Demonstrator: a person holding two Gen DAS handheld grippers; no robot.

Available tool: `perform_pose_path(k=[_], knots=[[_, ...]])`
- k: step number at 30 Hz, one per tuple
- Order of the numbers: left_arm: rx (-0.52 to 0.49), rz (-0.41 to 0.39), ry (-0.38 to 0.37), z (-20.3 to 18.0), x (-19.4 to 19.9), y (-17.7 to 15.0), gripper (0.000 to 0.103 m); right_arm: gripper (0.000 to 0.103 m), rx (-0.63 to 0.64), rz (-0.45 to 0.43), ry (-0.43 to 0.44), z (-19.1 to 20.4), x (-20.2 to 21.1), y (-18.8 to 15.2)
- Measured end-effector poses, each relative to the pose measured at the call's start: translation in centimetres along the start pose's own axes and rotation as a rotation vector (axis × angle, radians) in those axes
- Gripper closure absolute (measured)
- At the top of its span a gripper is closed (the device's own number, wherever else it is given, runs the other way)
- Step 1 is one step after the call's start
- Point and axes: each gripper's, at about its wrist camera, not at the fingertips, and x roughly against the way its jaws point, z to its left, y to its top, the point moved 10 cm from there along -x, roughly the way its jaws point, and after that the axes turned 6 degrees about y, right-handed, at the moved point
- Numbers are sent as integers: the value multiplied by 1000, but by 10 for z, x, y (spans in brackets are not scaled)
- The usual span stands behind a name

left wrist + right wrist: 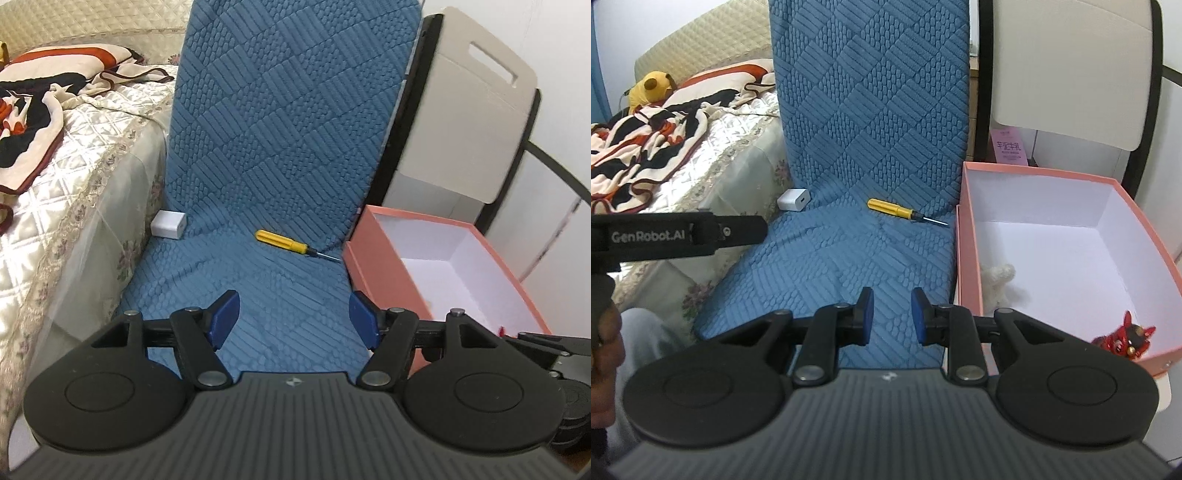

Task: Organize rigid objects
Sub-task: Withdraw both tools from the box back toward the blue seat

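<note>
Yellow screwdriver [282,242] on blue cushion [280,147], left tongs [293,319] wide and empty, right tongs [889,315] narrowly parted, empty

Yellow screwdriver [282,241], blue quilted cushion [280,147]

A blue quilted cushion [871,155] covers a chair's seat and back. On the seat part lie 2 things, well apart: a white charger block [793,199] at the left edge, where seat meets back, and a yellow-handled screwdriver [903,212] near the fold, its thin metal tip pointing right toward a pink box [971,236]. The box stands just beside the cushion's right edge; what it stands on cannot be made out.
</note>
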Motion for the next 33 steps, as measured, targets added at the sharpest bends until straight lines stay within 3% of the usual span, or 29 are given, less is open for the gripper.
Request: perform_pose_path(k=[13, 26, 30, 33], knots=[[84, -53, 62, 47, -77, 15, 32, 78, 17, 39, -54, 1, -69, 16], [82, 21, 114, 82, -162, 23, 31, 77, 50, 35, -58, -14, -133, 37], [62, 92, 93, 86, -190, 19, 31, 58, 61, 14, -29, -10, -146, 50], [60, 109, 101, 89, -204, 22, 31, 51, 62, 21, -15, -11, -161, 58]])
